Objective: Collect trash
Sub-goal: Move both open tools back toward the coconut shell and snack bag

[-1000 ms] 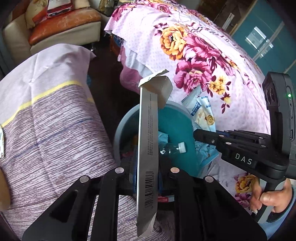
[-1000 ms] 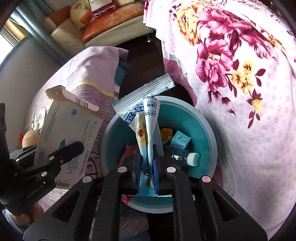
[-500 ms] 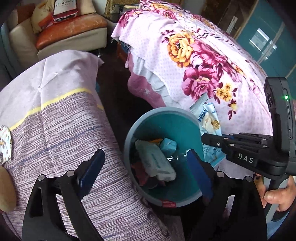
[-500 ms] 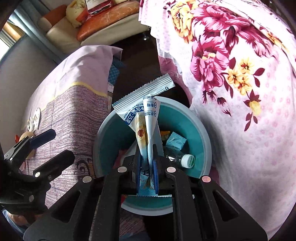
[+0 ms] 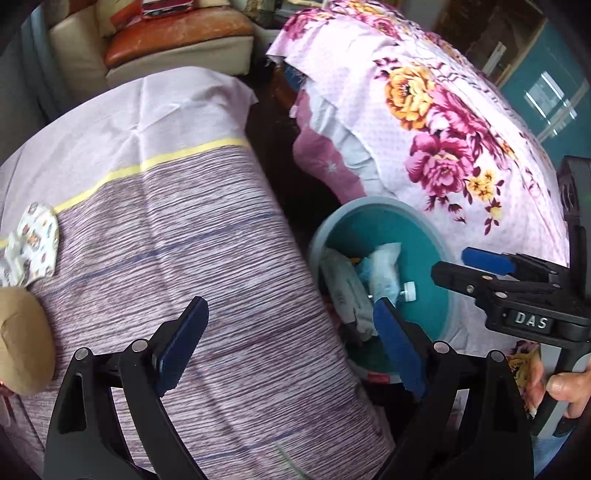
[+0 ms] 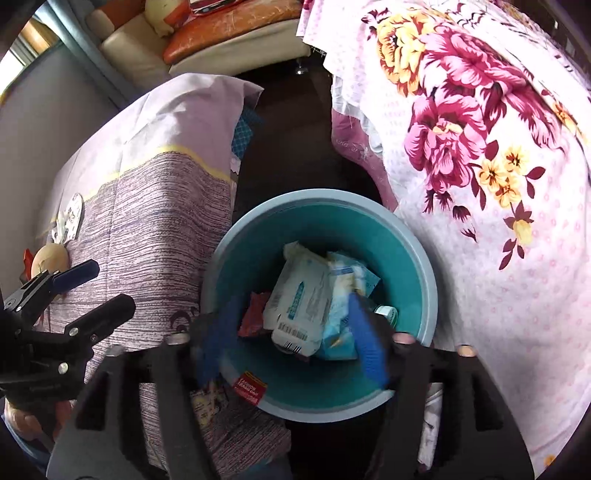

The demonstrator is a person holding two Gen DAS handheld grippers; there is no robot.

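Both drops done, trash in bin.
White flat carton and blue-white snack sachets now lie in round teal plastic bin; right gripper jaws opening, empty; left gripper spread wide, empty, over striped purple bedcover.

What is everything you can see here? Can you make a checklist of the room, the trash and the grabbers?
Surface: striped purple cloth, mostly bare.
Job's things: teal bin on the floor between the covered furniture, holding a white carton, wrappers, a capped bottle.
Clutter: patterned mask and a tan object on the striped cloth.
Grippers: left gripper open, empty; right gripper jaws opening over the bin, nothing between them.
Cables: nothing seen.
Surroundings: floral cover, sofa with orange cushion.
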